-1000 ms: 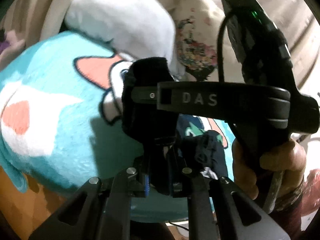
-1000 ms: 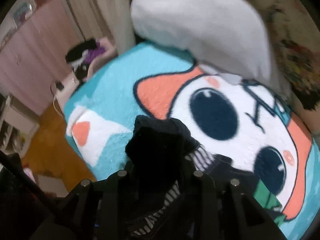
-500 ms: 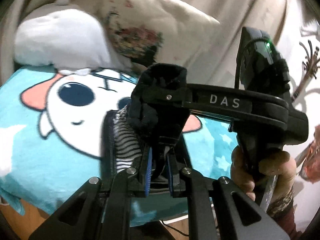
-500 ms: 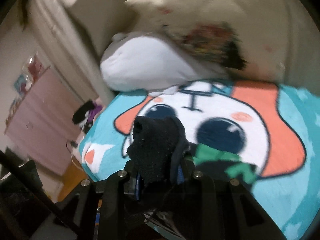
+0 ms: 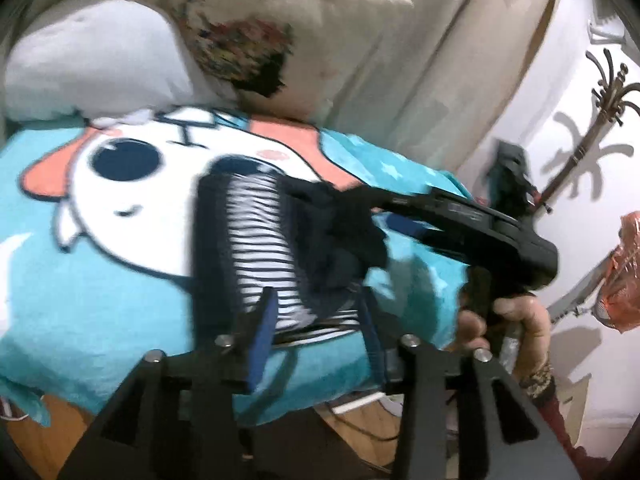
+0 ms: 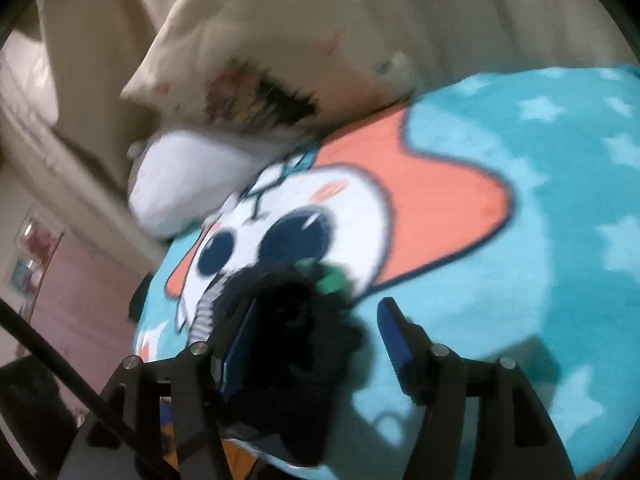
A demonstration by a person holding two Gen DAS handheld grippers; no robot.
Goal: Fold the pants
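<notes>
A turquoise cartoon-print blanket (image 5: 100,288) fills most of both views, with a cream printed pillow (image 5: 280,40) and a white pillow (image 5: 84,60) in the upper left of each frame. The pants (image 5: 264,248), dark with a black-and-white striped panel, lie on the blanket at the centre of the left view, reaching down between the spread fingers of the left gripper (image 5: 316,332), which is released. In the right view, the right gripper (image 6: 316,332) is also released; the dark bunched pants (image 6: 296,340) sit between its fingers, against the left pad.
</notes>
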